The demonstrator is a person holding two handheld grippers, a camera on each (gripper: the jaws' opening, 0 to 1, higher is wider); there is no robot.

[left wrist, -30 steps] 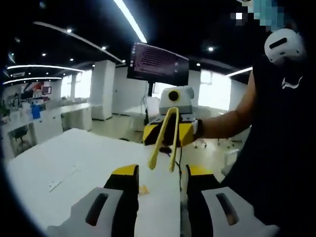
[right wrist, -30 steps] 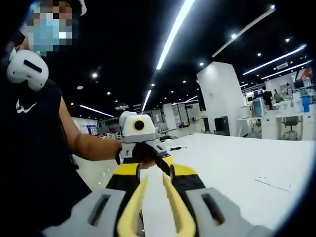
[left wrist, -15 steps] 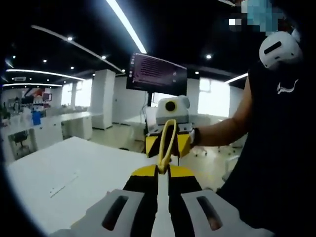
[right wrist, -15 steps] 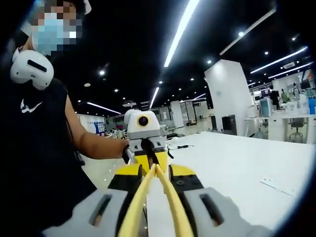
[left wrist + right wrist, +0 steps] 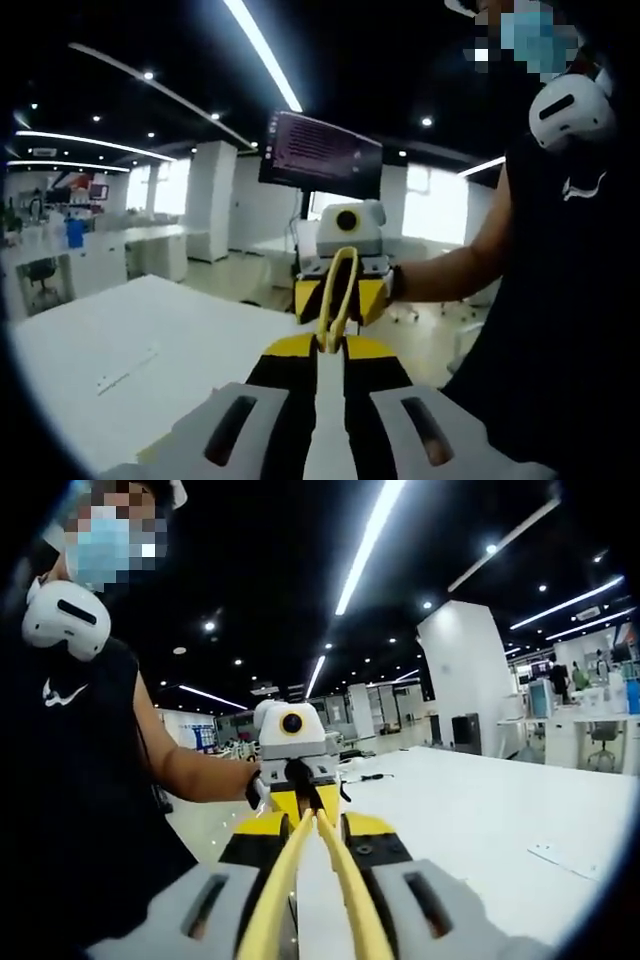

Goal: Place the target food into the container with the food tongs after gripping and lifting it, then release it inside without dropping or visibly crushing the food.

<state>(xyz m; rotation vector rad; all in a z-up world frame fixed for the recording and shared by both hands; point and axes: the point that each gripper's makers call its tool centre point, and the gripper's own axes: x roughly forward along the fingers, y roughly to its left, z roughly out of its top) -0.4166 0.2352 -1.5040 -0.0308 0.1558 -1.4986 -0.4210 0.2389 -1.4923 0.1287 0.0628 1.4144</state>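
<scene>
While the two grippers face each other above the white table [image 5: 480,810], the yellow food tongs [image 5: 315,880] run forward between the right gripper [image 5: 315,830]'s fingers, which are clenched on the arms and squeeze them almost together. In the left gripper view the tongs reach from the right gripper [image 5: 340,290] towards the camera, and their tips seem to sit between the left gripper [image 5: 328,348]'s fingers, drawn close around them; whether those fingers really pinch the tips is hard to tell from this angle. Neither the food nor the container can be made out, so the step looks like settling the tongs in hand. To do it well, I would keep the right hold firm, let the left ease off gently, then turn down towards the table. Beyond stands a person [image 5: 80,780], then a dark screen [image 5: 322,152] and ceiling lights [image 5: 370,540].
</scene>
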